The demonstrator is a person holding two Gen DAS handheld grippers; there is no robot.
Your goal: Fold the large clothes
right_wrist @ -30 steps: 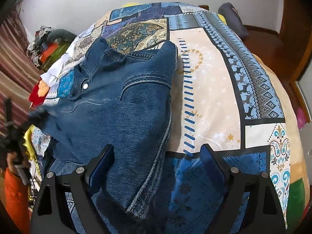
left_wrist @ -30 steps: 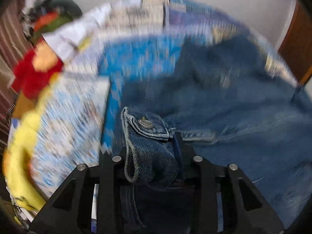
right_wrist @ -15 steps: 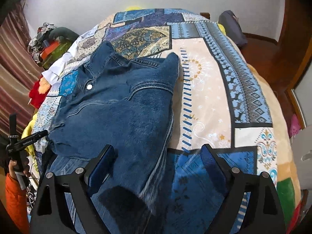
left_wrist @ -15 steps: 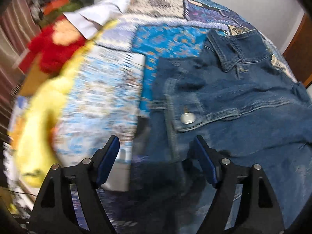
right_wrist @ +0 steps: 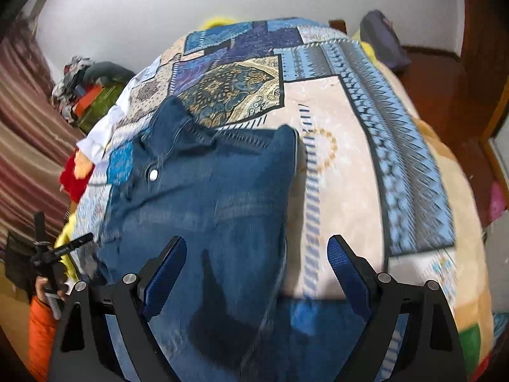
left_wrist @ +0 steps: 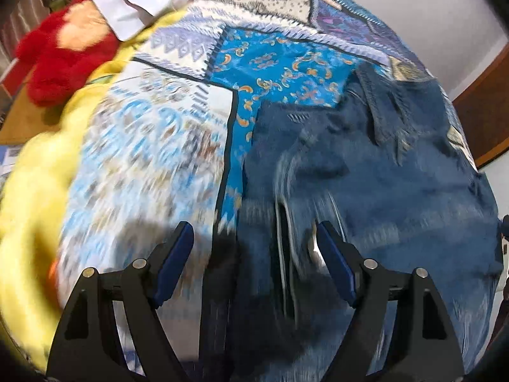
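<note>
A blue denim jacket [right_wrist: 203,197] lies partly folded on the patchwork bedspread [right_wrist: 343,146], collar toward the far end, a metal button showing near its left edge. It also fills the right half of the left wrist view [left_wrist: 381,191]. My left gripper [left_wrist: 254,238] is open and empty, just above the jacket's left edge. My right gripper [right_wrist: 254,254] is open and empty, over the jacket's near right edge. The left gripper also shows at the left of the right wrist view [right_wrist: 60,248].
A red plush toy [left_wrist: 63,54], a white cloth [left_wrist: 143,3] and a yellow blanket [left_wrist: 35,184] lie along the bed's left side. A clothes pile [right_wrist: 86,86] sits at the far left. A dark bag [right_wrist: 381,38] and wooden floor are at the right.
My left gripper let go of the jacket's buttoned cuff, opened and drew back over the jacket's left edge. My right gripper stayed open and rose slightly.
</note>
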